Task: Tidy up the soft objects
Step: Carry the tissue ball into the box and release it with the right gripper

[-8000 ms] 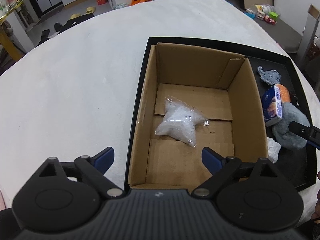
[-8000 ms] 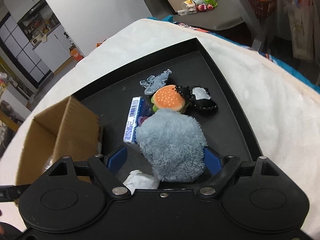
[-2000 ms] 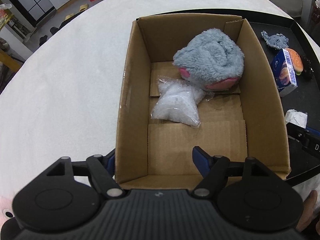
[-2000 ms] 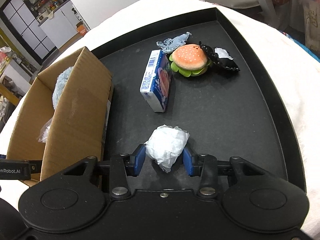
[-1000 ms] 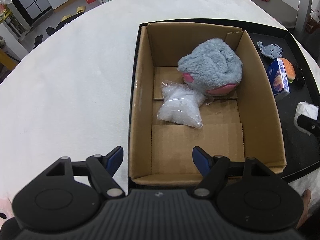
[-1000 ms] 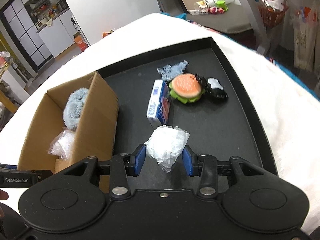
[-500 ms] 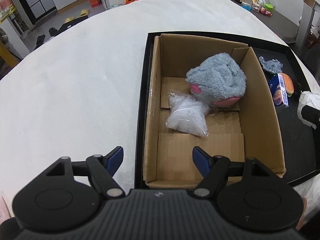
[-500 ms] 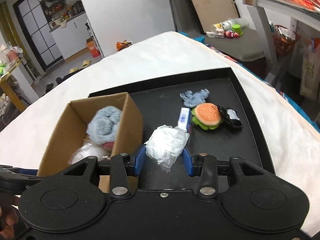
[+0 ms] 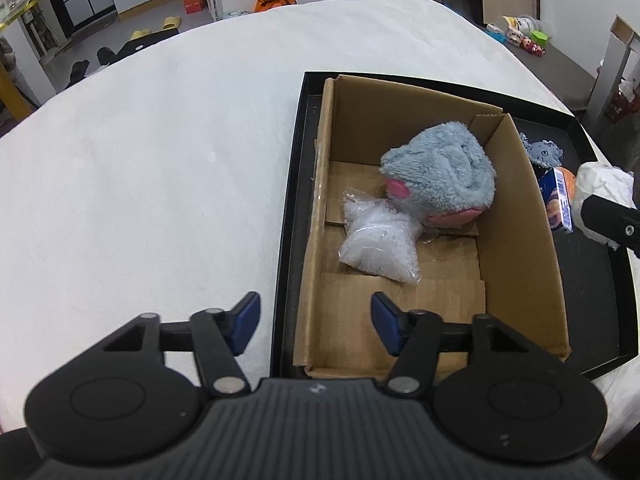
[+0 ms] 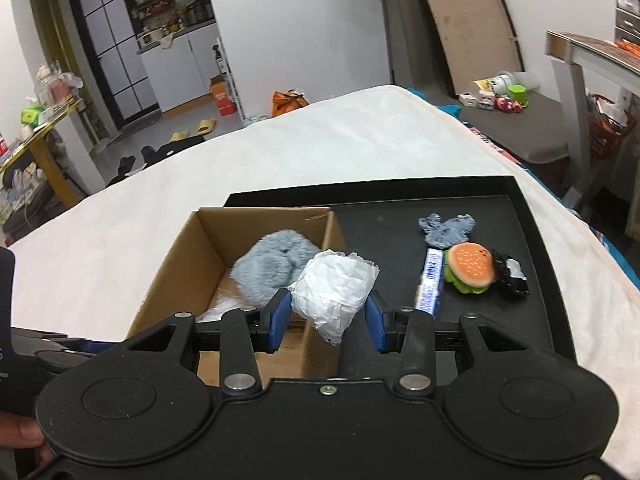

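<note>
Crumpled white wad [image 10: 334, 286] in right gripper [image 10: 327, 322]

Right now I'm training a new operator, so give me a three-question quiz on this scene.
1. True or false: the left gripper is open and holds nothing.
2. What does the right gripper clamp? A) burger toy B) crumpled white wad C) blue carton
3. How many items lie in the cardboard box?

Key: 1 true; 2 B; 3 two, the grey plush and the clear bag.
</note>
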Available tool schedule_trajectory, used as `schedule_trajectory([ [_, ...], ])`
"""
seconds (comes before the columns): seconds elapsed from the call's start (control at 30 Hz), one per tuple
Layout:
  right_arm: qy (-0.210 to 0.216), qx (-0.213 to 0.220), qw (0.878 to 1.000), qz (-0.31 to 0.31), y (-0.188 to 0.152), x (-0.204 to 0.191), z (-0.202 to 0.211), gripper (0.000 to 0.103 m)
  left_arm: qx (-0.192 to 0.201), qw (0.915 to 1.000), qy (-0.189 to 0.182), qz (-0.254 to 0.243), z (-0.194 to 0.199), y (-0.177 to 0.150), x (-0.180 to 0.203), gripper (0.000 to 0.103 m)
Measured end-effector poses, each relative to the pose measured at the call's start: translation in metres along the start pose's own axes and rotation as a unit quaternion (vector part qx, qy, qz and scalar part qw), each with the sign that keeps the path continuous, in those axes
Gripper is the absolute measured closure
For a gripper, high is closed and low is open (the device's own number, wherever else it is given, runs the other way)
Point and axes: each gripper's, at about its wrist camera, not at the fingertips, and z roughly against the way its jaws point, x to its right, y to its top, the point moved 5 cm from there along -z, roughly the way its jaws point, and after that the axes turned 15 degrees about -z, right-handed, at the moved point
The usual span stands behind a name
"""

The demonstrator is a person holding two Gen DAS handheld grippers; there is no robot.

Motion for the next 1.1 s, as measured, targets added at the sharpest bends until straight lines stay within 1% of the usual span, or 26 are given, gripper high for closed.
schedule_trajectory([
  [0.07, 0.001, -0.001, 1.0, 0.008, -0.001, -0.007, -0.001, 0.063, 0.001, 1.0, -0.005, 0.003, -0.002, 0.0, -0.001, 0.056],
  [0.1, 0.001, -0.002, 1.0, 0.011, -0.002, -0.01, -0.002, 0.063, 0.002, 1.0, -0.008, 0.002, -0.003, 0.0, -0.002, 0.061],
  [0.13, 0.001, -0.002, 1.0, 0.015, -0.003, -0.013, -0.003, 0.063, 0.003, 0.9999, -0.012, 0.002, -0.004, 0.0, -0.002, 0.064],
  [0.2, 0.0, -0.005, 1.0, 0.021, -0.004, -0.018, -0.006, 0.063, 0.005, 0.9999, -0.016, 0.004, -0.005, 0.0, -0.004, 0.074],
  [0.3, 0.001, -0.01, 0.999, 0.031, -0.007, -0.026, -0.009, 0.063, 0.007, 0.9997, -0.022, 0.003, -0.007, 0.0, -0.004, 0.084],
  [0.33, 0.001, -0.011, 0.999, 0.036, -0.009, -0.029, -0.01, 0.063, 0.008, 0.9997, -0.023, 0.003, -0.008, -0.001, -0.004, 0.085],
  [0.4, 0.003, -0.015, 0.999, 0.049, -0.013, -0.035, -0.014, 0.063, 0.008, 0.9997, -0.023, 0.008, -0.009, -0.002, -0.005, 0.093],
  [0.5, 0.004, -0.02, 0.998, 0.058, -0.019, -0.042, -0.018, 0.063, 0.01, 0.9997, -0.019, 0.012, -0.007, -0.005, -0.009, 0.093],
  [0.63, 0.006, -0.024, 0.997, 0.068, -0.023, -0.05, -0.024, 0.062, 0.007, 0.9993, -0.032, 0.019, -0.007, -0.009, -0.012, 0.093],
  [0.8, 0.003, -0.022, 0.997, 0.08, -0.023, -0.052, -0.027, 0.057, 0.005, 0.9992, -0.034, 0.022, -0.006, -0.009, -0.012, 0.092],
  [0.97, 0.004, -0.022, 0.996, 0.084, -0.02, -0.045, -0.02, 0.052, 0.002, 0.9992, -0.032, 0.023, -0.005, -0.006, -0.008, 0.092],
  [1.1, 0.009, -0.031, 0.996, 0.081, -0.016, -0.029, -0.013, 0.052, -0.001, 0.9994, -0.028, 0.021, -0.006, -0.005, -0.007, 0.092],
])
